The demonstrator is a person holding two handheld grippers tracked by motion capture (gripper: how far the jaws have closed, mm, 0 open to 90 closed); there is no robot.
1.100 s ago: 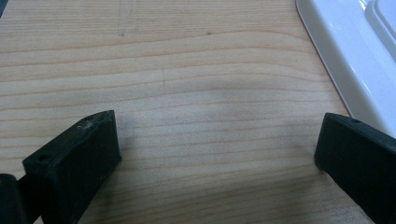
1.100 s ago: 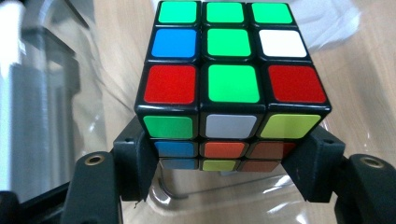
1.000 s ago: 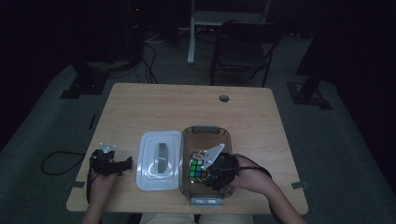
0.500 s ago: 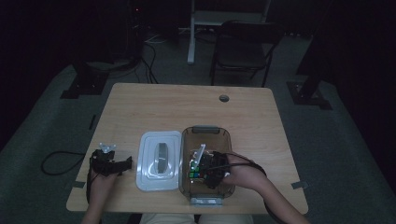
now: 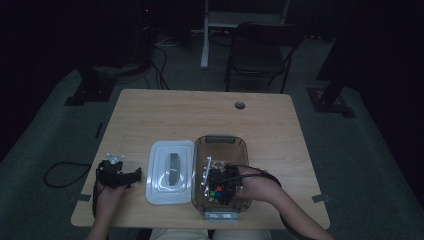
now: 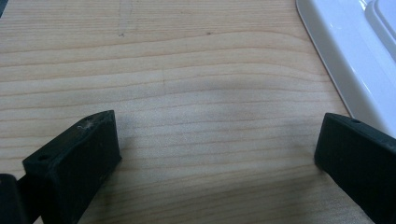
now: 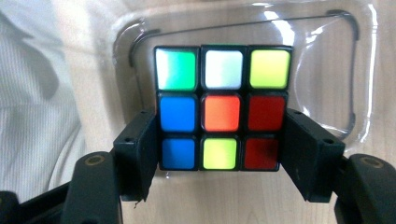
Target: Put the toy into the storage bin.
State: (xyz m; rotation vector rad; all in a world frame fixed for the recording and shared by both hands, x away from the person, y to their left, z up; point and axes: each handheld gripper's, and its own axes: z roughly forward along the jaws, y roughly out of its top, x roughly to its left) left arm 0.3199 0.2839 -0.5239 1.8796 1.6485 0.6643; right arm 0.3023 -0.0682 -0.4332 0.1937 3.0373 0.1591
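The wooden bench holds a clear box. A white lid lies just left of the box. Inside the box, the right hand-held gripper squeezes a colorful puzzle cube. Farther left of the box, the left hand-held gripper is spread apart, holding nothing.
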